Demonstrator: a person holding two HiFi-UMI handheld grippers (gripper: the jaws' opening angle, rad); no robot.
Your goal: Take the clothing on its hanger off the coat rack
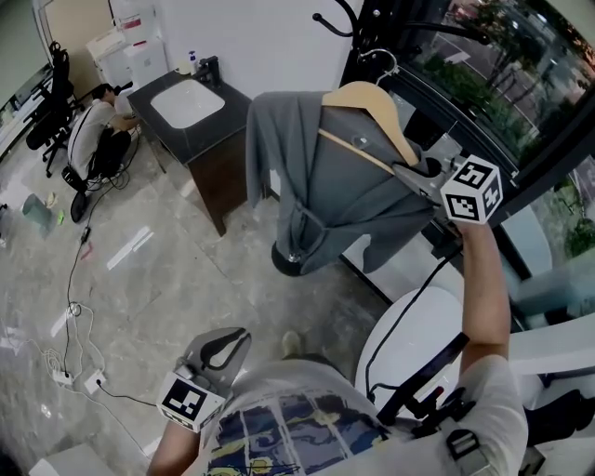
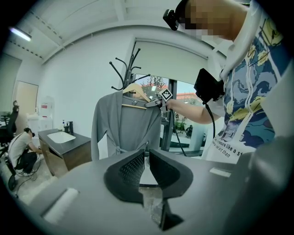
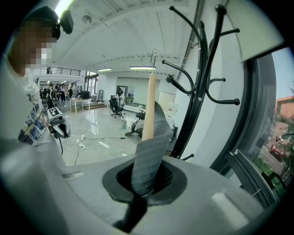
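Note:
A grey garment (image 1: 325, 195) hangs on a wooden hanger (image 1: 367, 98) beside the black coat rack (image 1: 339, 20). My right gripper (image 1: 416, 175) is shut on the hanger's right end, with the garment's shoulder pinched in. In the right gripper view the wooden arm (image 3: 149, 105) and grey cloth (image 3: 149, 151) rise from the jaws. The metal hook there stands free, left of the rack's prongs (image 3: 202, 78). My left gripper (image 1: 223, 351) hangs low by my waist, shut and holding nothing. In its own view the garment (image 2: 124, 128) is well ahead of it.
A dark cabinet with a white sink (image 1: 191, 102) stands at the back left, with a person crouching (image 1: 93, 135) beside it. Cables and a power strip (image 1: 74, 325) lie on the tiled floor. A white round seat (image 1: 409, 344) is at my right, and a window frame (image 1: 521, 121) behind the rack.

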